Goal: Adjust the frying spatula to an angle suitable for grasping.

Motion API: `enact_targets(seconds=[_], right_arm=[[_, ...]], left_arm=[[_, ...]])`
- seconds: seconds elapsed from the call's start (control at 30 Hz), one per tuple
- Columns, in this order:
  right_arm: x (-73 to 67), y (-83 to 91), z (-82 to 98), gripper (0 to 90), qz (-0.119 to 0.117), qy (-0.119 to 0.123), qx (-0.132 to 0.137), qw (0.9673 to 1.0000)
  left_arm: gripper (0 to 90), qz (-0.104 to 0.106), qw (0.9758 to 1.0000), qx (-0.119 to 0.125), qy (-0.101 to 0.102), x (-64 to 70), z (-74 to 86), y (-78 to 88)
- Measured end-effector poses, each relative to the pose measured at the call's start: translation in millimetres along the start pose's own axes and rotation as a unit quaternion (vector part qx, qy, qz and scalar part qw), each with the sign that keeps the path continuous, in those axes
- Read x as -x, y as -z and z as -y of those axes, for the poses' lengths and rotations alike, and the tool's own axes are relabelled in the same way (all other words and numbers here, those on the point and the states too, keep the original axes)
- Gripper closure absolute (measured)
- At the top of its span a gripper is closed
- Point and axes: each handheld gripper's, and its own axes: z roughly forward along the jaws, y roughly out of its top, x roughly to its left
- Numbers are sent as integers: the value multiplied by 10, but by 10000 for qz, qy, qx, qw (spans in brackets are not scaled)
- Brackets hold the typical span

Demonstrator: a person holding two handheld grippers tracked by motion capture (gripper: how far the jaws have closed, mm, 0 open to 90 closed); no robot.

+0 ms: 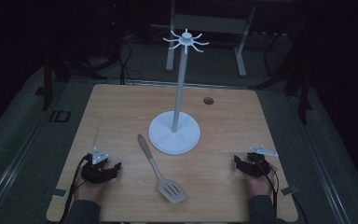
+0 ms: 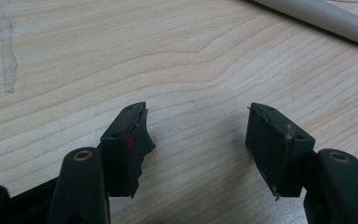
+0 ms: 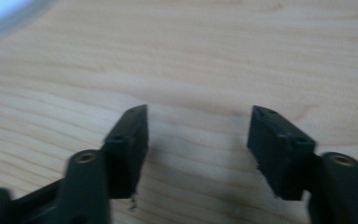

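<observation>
A slotted spatula (image 1: 161,171) with a pale handle lies on the wooden table (image 1: 121,112), head toward the front edge. Behind it stands a white rack (image 1: 175,130) with a round base, a tall pole and hooks at the top. My left gripper (image 1: 116,167) rests near the front left, held by a hand, left of the spatula. Its jaws stand open over bare wood (image 2: 198,135), and the spatula handle (image 2: 326,18) crosses the upper right corner of the left gripper view. My right gripper (image 1: 237,161) rests near the front right, open with nothing between its jaws (image 3: 198,135).
A small round hole (image 1: 208,100) sits in the table's back right. The white rack base (image 3: 4,18) shows blurred at the upper left of the right gripper view. Dark floor, cables and desk legs surround the table.
</observation>
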Motion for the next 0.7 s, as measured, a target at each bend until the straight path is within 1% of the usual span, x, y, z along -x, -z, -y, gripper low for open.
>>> enact_targets(seconds=[0.07, 0.17, 0.27, 0.3, 0.33, 0.37, 0.43, 0.5, 0.7], right_arm=[[-40, 49, -20, 471, -56, 56, 153, 9999], [-130, 104, -42, 513, -193, 223, 276, 9992], [-259, 149, -64, 537, -292, 427, 320, 9981], [-259, 149, -64, 537, -292, 427, 320, 9981], [-305, 166, -72, 543, -325, 511, 350, 9975], [-396, 199, -94, 557, -417, 653, 407, 9962], [-477, 225, -118, 567, -468, 756, 443, 9951], [-549, 238, -146, 578, -575, 794, 437, 9942], [-755, 242, -229, 658, -893, 813, 345, 9921]], left_arm=[[396, -14, 10000, 4, -9, -1, -6, 3], [396, -35, 10000, 61, 3, 3, -9, 18], [397, -53, 9999, 90, -15, 0, -10, 36], [397, -53, 9999, 90, -15, 0, -10, 36], [397, -61, 9999, 109, -2, -2, -10, 41], [397, -58, 9999, 115, 12, -4, -9, 41], [396, -57, 9999, 120, 26, -7, -9, 41], [397, -71, 9999, 112, 28, -9, -8, 39], [397, -98, 9999, 109, 50, -18, -8, 48]])
